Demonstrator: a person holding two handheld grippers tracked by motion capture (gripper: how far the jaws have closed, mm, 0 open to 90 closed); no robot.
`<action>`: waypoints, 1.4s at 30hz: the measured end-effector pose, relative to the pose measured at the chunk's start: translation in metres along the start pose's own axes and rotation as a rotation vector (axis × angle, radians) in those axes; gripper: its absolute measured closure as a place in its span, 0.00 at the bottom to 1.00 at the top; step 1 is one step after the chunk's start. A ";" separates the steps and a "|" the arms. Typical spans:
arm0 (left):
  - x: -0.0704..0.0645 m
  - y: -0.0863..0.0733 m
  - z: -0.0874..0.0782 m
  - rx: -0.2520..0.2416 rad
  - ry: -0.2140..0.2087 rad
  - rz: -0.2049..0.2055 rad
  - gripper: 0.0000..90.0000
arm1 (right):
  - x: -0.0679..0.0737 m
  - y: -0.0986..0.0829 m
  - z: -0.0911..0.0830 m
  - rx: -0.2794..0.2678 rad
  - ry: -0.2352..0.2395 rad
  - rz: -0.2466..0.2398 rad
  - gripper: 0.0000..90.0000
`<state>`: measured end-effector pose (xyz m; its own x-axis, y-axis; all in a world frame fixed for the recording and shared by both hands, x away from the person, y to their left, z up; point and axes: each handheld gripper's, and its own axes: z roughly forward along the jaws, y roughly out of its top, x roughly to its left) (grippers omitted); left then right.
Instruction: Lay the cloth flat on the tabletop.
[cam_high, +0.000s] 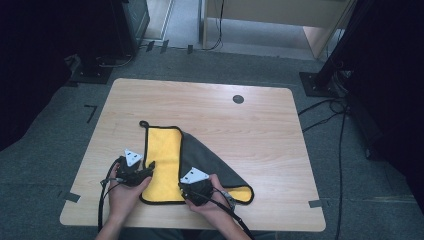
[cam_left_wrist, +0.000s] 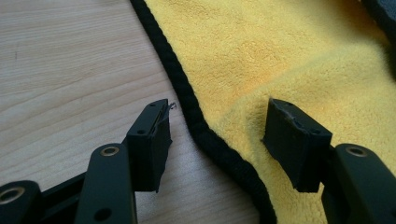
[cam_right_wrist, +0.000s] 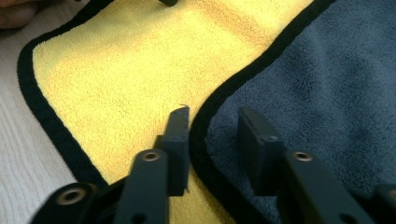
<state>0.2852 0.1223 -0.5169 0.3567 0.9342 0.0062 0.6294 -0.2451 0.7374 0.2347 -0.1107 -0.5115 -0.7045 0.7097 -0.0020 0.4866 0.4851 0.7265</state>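
Now the cloth (cam_high: 162, 165) lies flat near the front of the table (cam_high: 260, 130), with its grey side folded over the yellow. Both the left gripper (cam_left_wrist: 217, 126) and the right gripper (cam_right_wrist: 212, 128) have their jaws apart over its black edge.

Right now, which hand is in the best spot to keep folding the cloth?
Probably the right gripper: its open jaws straddle the black edge of the cloth's folded grey flap. The left gripper straddles the outer hem, one jaw over bare table.

Pale wooden table (cam_high: 260, 130) with a round grommet (cam_high: 238, 99), grey carpet (cam_high: 60, 115), trailing black cables (cam_high: 327, 107).
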 end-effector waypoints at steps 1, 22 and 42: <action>0.000 0.000 0.000 0.000 -0.001 -0.001 0.46 | -0.002 0.001 -0.002 0.002 -0.005 0.004 0.86; 0.000 0.000 0.000 0.002 -0.001 -0.001 0.46 | -0.194 0.018 -0.040 -0.154 -0.347 0.319 0.92; 0.003 -0.005 -0.012 0.062 -0.067 0.015 0.28 | -0.163 -0.041 -0.079 -0.059 -0.336 0.290 0.45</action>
<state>0.2742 0.1291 -0.5124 0.4106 0.9113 -0.0299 0.6644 -0.2765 0.6943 0.2888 -0.2864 -0.4865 -0.3316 0.9434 -0.0087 0.6017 0.2186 0.7682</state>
